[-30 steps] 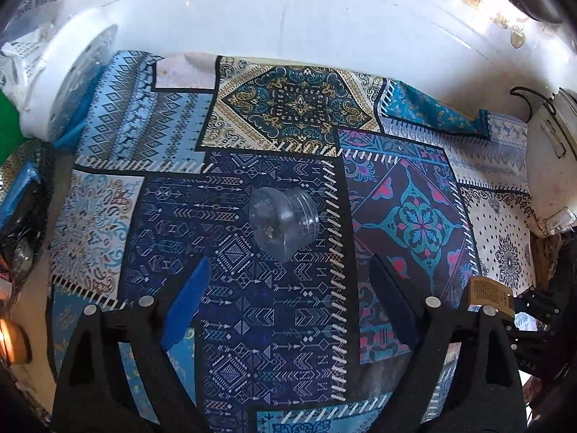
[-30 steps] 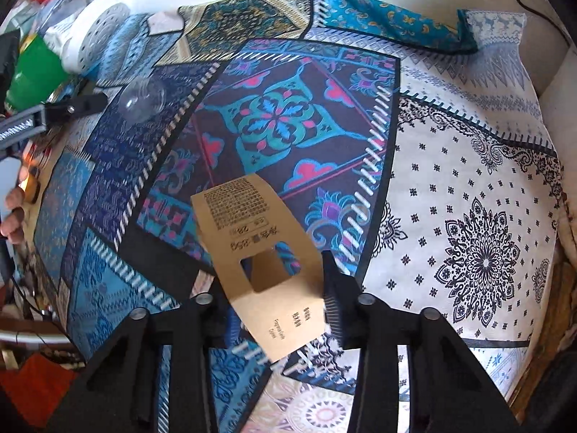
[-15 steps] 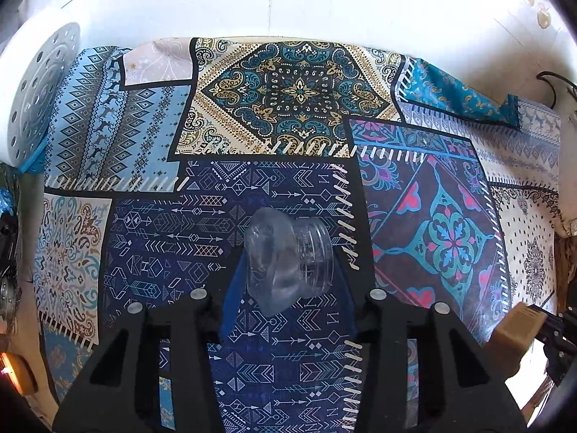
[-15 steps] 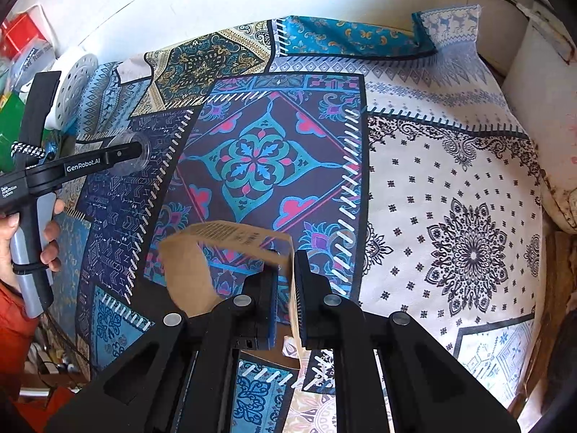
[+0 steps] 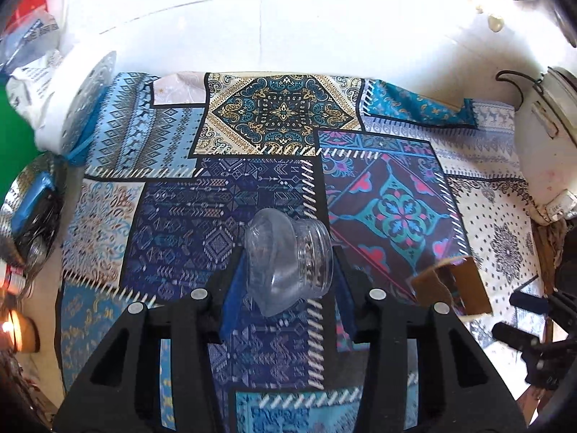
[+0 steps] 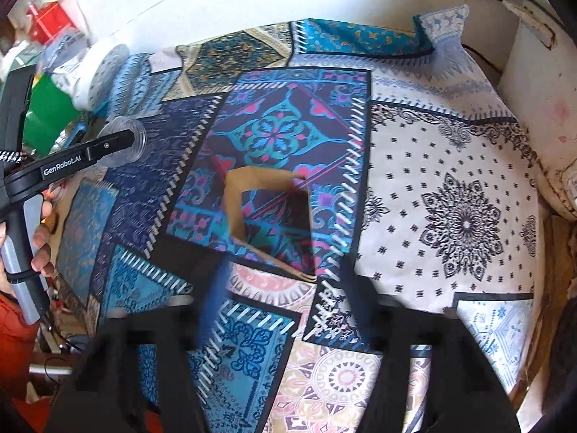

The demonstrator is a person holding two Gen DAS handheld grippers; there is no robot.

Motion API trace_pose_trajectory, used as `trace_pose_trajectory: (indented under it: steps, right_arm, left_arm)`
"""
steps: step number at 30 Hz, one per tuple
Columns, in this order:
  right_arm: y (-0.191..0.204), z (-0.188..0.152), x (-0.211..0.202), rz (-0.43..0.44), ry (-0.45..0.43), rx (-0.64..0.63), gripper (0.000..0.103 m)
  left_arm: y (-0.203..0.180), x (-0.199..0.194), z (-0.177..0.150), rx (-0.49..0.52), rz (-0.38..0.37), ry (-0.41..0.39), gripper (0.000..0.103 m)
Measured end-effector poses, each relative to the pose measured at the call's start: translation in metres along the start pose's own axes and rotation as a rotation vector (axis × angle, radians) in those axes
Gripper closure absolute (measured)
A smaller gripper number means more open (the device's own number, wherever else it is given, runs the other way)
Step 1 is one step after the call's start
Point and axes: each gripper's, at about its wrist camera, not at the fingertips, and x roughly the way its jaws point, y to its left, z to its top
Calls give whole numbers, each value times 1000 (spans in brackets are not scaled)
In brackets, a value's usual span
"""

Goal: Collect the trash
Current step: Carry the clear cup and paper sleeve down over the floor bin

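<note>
Trash: clear round plastic container [image 5: 288,259] clamped sideways between left gripper [image 5: 286,281] pads, over navy patch of patterned patchwork tablecloth [image 5: 487,223] | brown folded cardboard tag [image 6: 267,216] right of navy patch, on the cloth, loose | right gripper [image 6: 281,281] jaws have just been opening, spread apart, blurred, tag just beyond fingertips.

My left gripper [image 5: 286,270], wide open a second ago with the clear plastic cup [image 5: 288,259] lying loose on the patterned cloth [image 5: 180,223], now clamps the cup between its blue pads. My right gripper [image 6: 285,281], which pinched the brown cardboard piece [image 6: 267,213] half a second ago, has just been opening; the cardboard now sits ahead of the blurred, spread fingers.
</note>
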Motion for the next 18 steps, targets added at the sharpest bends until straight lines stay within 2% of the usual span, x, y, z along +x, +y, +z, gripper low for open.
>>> trace_pose_trajectory:
  steps: [1, 6, 9, 11, 14, 16, 18]
  right_arm:
    - [2, -2, 1, 3, -10, -24, 19]
    - [13, 3, 34, -16, 29, -142, 19]
    - [16, 10, 54, 24, 48, -163, 19]
    - [18, 15, 65, 6, 47, -182, 19]
    - [18, 20, 73, -50, 33, -198, 30]
    - [15, 23, 74, -29, 42, -188, 49]
    - [9, 24, 71, 1, 36, -176, 51]
  left_arm:
    - [0, -6, -5, -10, 2, -2, 58]
    - [-6, -38, -37, -55, 21, -17, 58]
    - [-10, -54, -61, -98, 53, -31, 58]
    - [-12, -62, -77, -135, 58, -32, 58]
    - [-18, -67, -95, -169, 79, -23, 58]
    - [-23, -70, -104, -181, 100, -11, 58]
    - [-27, -74, -111, -192, 107, -5, 58]
